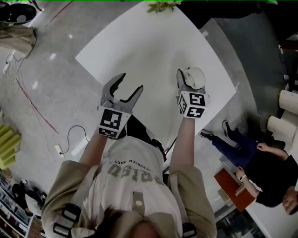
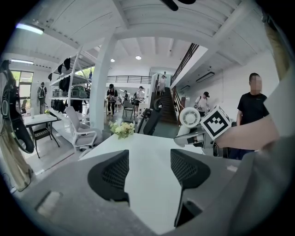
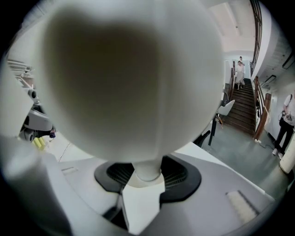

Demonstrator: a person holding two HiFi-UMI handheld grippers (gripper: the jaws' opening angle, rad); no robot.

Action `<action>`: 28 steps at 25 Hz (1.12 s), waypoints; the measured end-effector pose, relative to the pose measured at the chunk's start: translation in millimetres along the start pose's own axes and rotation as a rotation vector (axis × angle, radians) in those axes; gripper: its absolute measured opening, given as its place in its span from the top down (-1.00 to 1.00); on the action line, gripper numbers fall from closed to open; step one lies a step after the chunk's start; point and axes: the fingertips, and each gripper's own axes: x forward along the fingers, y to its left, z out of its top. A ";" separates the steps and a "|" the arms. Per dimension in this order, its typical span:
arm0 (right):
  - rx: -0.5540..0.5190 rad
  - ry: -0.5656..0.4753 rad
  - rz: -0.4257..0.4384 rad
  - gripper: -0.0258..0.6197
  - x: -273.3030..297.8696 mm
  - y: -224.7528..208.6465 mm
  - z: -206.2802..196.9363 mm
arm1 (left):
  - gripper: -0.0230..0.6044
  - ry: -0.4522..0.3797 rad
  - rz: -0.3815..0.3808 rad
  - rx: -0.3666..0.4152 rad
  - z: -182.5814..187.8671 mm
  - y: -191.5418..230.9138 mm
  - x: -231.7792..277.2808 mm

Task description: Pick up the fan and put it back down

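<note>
A small white fan stands upright over the right part of the white table. My right gripper is shut on its stem. In the right gripper view the fan's round head fills most of the frame, and the stem sits between the dark pads of my right gripper. Whether the base touches the table is hidden. My left gripper hangs open and empty over the table's left part. The left gripper view shows its spread jaws and the fan off to the right.
A bunch of flowers stands at the table's far edge. A seated person is on the floor to the right of the table. A cable lies on the floor at the left. Chairs and a staircase lie beyond.
</note>
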 end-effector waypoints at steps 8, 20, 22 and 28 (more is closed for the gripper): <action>-0.001 0.015 0.012 0.40 14.3 -2.0 -6.7 | -0.01 0.014 0.002 -0.020 -7.4 0.7 7.5; 0.017 0.051 0.027 0.40 34.7 -0.3 -29.5 | -0.01 0.050 0.009 -0.050 -29.9 6.1 15.8; 0.018 0.057 0.028 0.40 38.8 -1.2 -32.9 | -0.01 0.055 0.013 -0.053 -32.7 7.9 17.2; 0.022 0.085 0.030 0.40 45.8 0.7 -46.2 | -0.01 0.074 0.018 -0.065 -41.7 10.2 17.1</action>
